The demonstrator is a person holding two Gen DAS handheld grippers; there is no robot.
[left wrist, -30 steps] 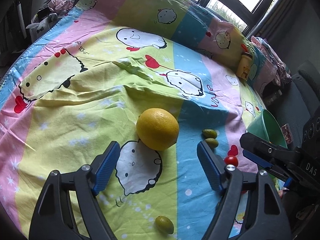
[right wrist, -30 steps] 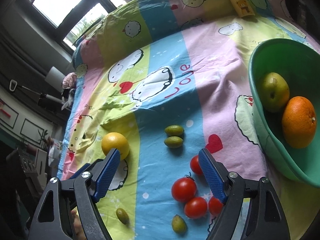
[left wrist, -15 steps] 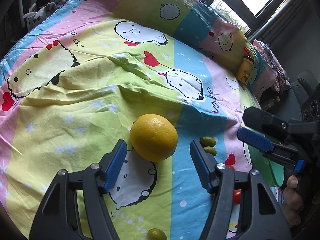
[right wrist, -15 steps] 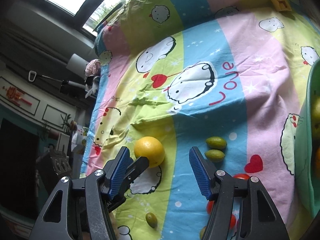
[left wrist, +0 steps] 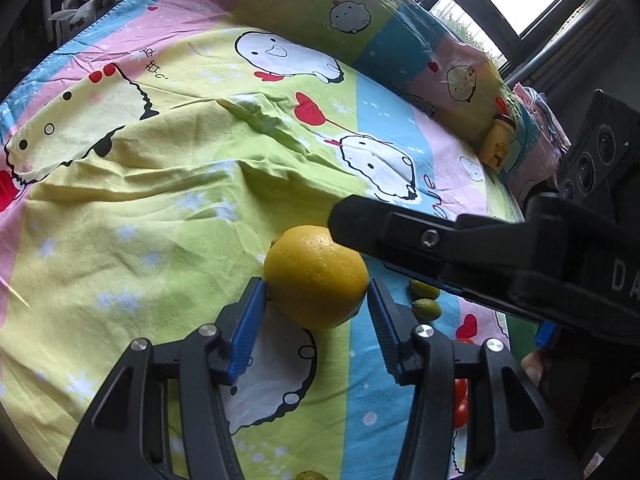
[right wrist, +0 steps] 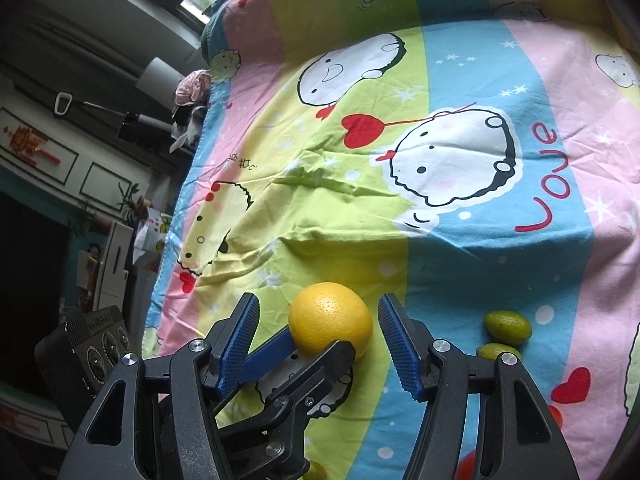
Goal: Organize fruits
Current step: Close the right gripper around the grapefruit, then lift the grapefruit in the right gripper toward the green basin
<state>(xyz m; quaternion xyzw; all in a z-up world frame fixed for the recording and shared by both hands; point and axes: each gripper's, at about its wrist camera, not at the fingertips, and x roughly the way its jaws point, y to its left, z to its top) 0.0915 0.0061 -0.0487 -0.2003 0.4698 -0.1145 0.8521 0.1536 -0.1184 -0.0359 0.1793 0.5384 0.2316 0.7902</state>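
Left gripper just closing, pads touching orange, right gripper apart around orange, limes beside, open sheet beyond.

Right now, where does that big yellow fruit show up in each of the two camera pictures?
Left wrist view: the yellow fruit sits just below centre, between the left tool's blue pads.
Right wrist view: it lies low and centre, ahead of the right tool.
Shared landmark: the two small green fruits to its right in both.
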